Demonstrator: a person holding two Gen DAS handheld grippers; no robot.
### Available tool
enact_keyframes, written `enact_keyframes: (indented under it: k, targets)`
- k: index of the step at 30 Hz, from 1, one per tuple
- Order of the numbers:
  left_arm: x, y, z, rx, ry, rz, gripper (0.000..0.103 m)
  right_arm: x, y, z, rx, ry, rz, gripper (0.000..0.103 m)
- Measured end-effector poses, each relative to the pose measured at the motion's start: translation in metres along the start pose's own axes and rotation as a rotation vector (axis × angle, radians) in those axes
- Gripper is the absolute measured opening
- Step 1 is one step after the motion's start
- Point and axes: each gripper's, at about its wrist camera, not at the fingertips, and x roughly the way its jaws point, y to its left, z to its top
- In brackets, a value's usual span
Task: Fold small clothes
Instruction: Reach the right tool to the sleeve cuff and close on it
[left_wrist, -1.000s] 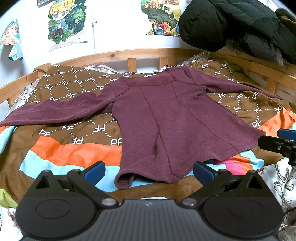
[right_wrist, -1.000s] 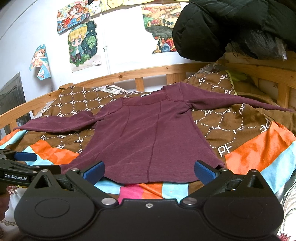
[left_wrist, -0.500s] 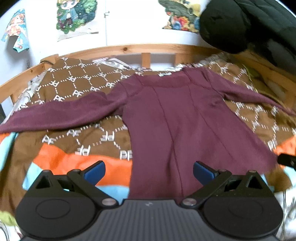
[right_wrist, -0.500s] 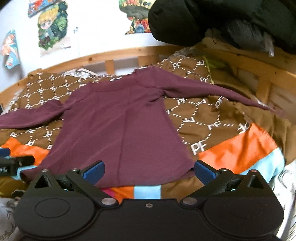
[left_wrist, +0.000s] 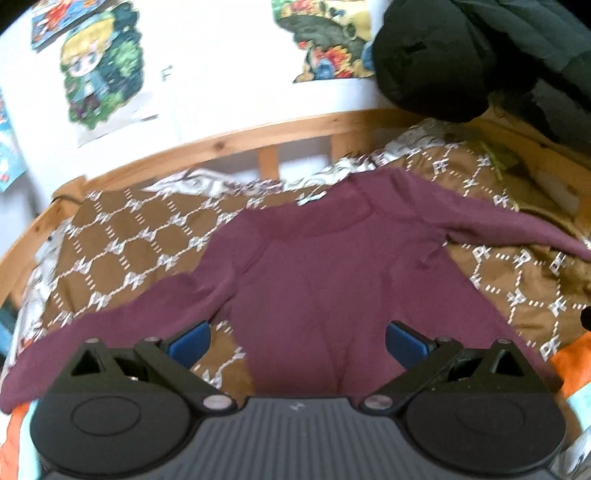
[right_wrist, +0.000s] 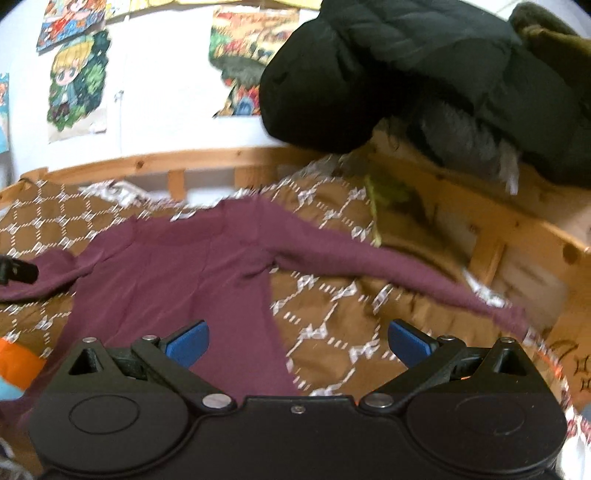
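Observation:
A maroon long-sleeved top (left_wrist: 314, 280) lies flat on a brown patterned blanket (left_wrist: 122, 236), both sleeves spread out sideways. My left gripper (left_wrist: 297, 339) hovers open over the top's lower body, its blue pads empty. In the right wrist view the same top (right_wrist: 177, 273) fills the left half, and its right sleeve (right_wrist: 388, 266) runs out toward the bed's right rail. My right gripper (right_wrist: 297, 339) is open above the top's right side edge and the blanket (right_wrist: 340, 302), holding nothing. A tip of the left gripper (right_wrist: 14, 271) shows at the far left there.
A wooden bed rail (left_wrist: 229, 142) curves round the back and right (right_wrist: 491, 225). A black padded jacket (right_wrist: 424, 74) is piled on the right rail. Cartoon posters (left_wrist: 99, 81) hang on the white wall. Orange blanket patches (left_wrist: 572, 369) lie at the near edges.
Both grippers have moved forward over the bed, from the hem to above the top's body. The right one has also swung right toward the right sleeve. Both stay open.

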Motion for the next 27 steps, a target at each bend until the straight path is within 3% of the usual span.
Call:
enact_keyframes:
  k: [3,5,7,13,20,25,27]
  targets:
    - [0.022,-0.022,0.01,0.024,0.037,0.01,0.103,0.009,-0.023,-0.002,0.089,-0.046,-0.01,0.103]
    - [0.037,-0.036,0.008,0.029,0.045,-0.013,0.103,0.017,-0.043,-0.006,0.177,-0.061,-0.061,0.103]
    - [0.05,-0.044,0.003,0.02,0.051,-0.053,0.103,0.026,-0.062,-0.01,0.269,-0.045,-0.118,0.103]
    - [0.078,-0.052,-0.022,-0.003,0.091,-0.126,0.103,0.052,-0.118,-0.004,0.495,0.011,-0.161,0.102]
    - [0.094,-0.058,-0.038,0.078,0.067,-0.145,0.103,0.086,-0.153,-0.004,0.773,0.031,-0.184,0.098]
    - [0.096,-0.054,-0.043,0.078,0.063,-0.159,0.103,0.108,-0.16,0.004,0.88,0.026,-0.333,0.094]
    - [0.095,-0.049,-0.045,0.07,0.071,-0.168,0.103,0.114,-0.163,0.005,0.929,0.012,-0.394,0.087]
